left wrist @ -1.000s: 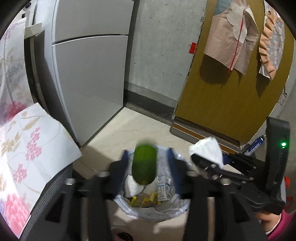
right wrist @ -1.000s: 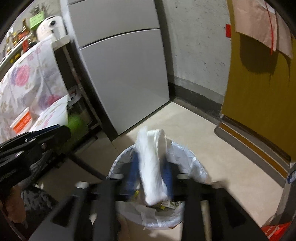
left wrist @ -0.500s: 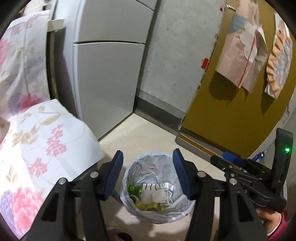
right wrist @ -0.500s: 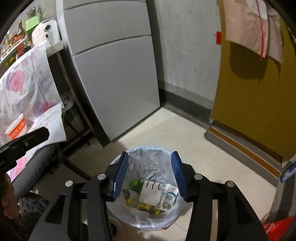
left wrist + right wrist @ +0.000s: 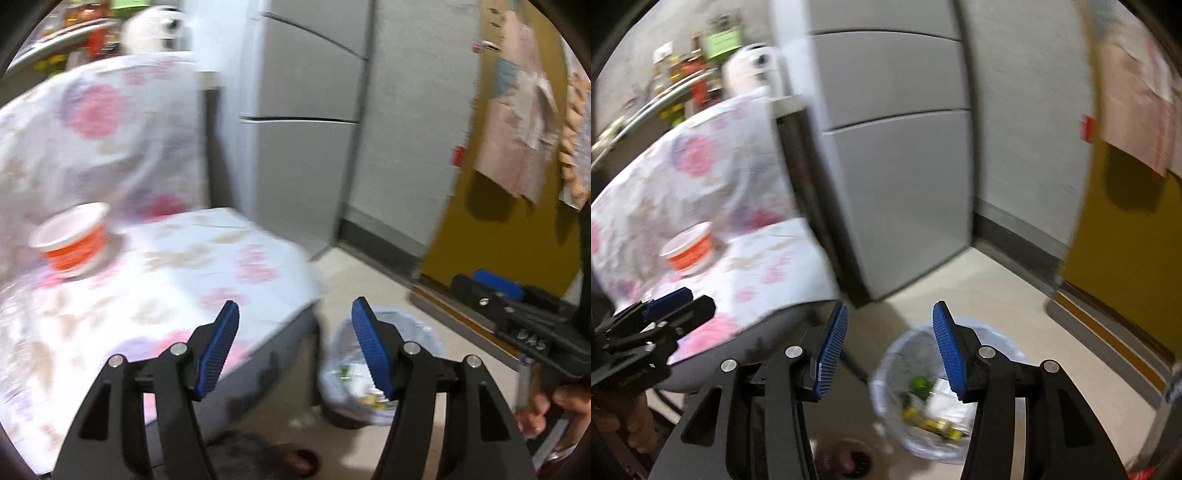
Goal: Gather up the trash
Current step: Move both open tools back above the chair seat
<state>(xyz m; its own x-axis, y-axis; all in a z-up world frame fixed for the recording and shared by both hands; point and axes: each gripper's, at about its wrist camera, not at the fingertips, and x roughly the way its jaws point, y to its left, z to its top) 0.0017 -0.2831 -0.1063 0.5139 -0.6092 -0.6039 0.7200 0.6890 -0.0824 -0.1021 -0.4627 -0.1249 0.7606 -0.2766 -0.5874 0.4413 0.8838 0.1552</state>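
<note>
— Right, where's the trash from where you sit?

— Most of it lies in the bin (image 5: 945, 398) on the floor, a clear liner over its rim – I see a green bottle (image 5: 921, 386) and yellow scraps (image 5: 938, 424) inside. 1 piece is outside it: an orange and white cup (image 5: 72, 240) standing upright on the flowered cloth (image 5: 177, 280), well apart from the bin.

— And your grippers?

— Both empty. My left gripper (image 5: 295, 325) has its blue pads spread with nothing between them; the jaws have just been opening further. My right gripper (image 5: 889, 325) is also parted, nothing between its pads, hanging above the bin's near-left rim. In the left view the bin shows low and right of centre, partly behind the right finger.

— What's around?

— The cloth covers a surface left of the bin, and more of it hangs behind the cup. A grey fridge (image 5: 897, 166) stands behind, then a pale wall and a mustard door (image 5: 498, 236) with fabric hung on it. The pictures are blurred, so small print is unreadable.
</note>
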